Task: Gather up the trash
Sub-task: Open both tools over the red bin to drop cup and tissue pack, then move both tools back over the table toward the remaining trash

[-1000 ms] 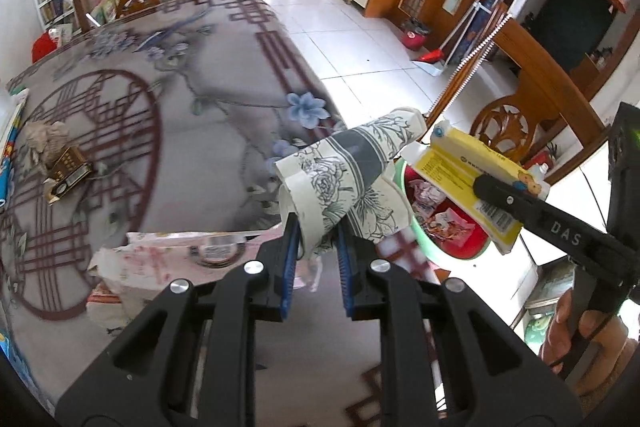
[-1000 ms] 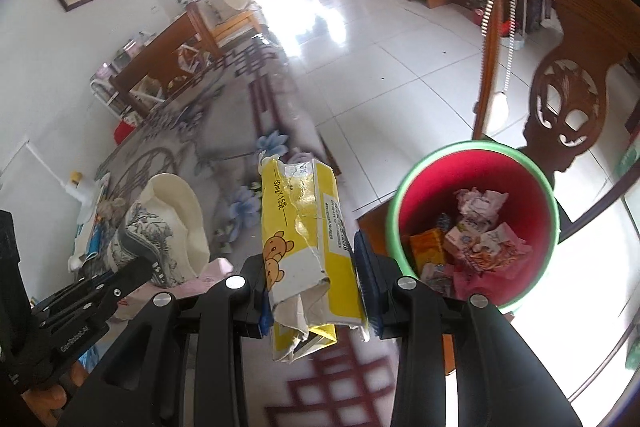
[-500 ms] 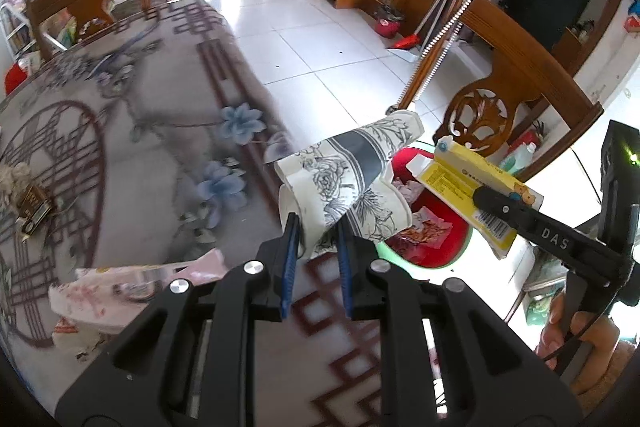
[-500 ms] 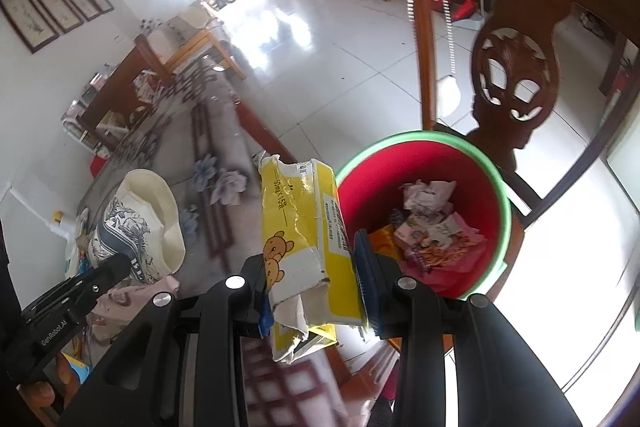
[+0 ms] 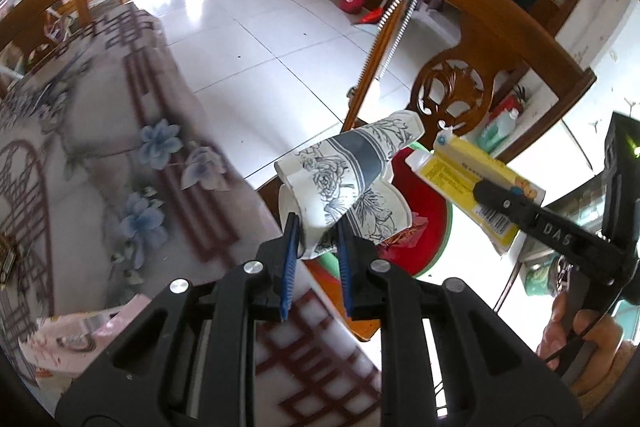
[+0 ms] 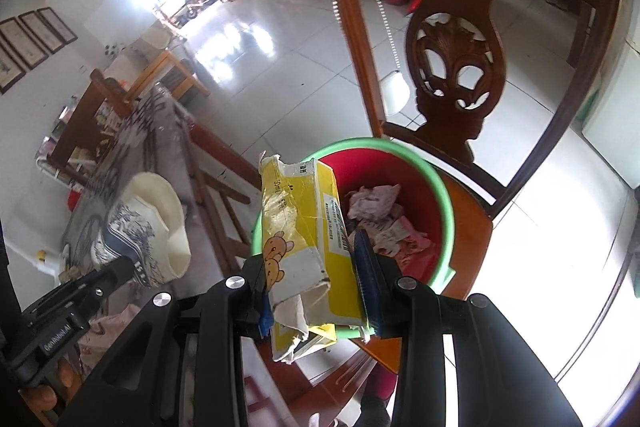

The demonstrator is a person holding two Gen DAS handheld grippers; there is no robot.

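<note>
Left gripper [image 5: 316, 235]: your jaws are pinched tight on the lower edge of the crumpled paper cup [image 5: 352, 175]; the blue pads [image 5: 290, 251] press it from both sides.
Paper cup: white with a grey-blue band and inked flowers; it stands up and away from your left fingertips, its open mouth turned to their left, its crushed end leaning to their right.
Right gripper [image 6: 316, 267]: your jaws are nearly closed and clamp the yellow carton [image 6: 304, 227] across its width, one pad on each side.
Yellow carton: torn and flattened, printed with a cartoon bear; its top rises ahead of your right fingertips, its ragged lower end hangs below them.
Trash bin [image 6: 440, 195]: red inside with a green rim; it lies just beyond and below your right fingertips, and the carton overlaps its near left rim in the right wrist view. It rests on the seat of a wooden chair [image 6: 468, 67].
Bin contents: crumpled pink and white wrappers [image 6: 380, 211].
Cup and bin: in the left wrist view the bin shows directly behind the cup and to the right of your left fingers.
Table [image 5: 100, 147]: patterned cloth with blue flowers, to the left of and beneath your left gripper; a pink wrapper [image 5: 80, 331] lies on it at the gripper's near left.
Hand [image 5: 580, 343]: it grips the handle of the right gripper, at the left view's lower right.
</note>
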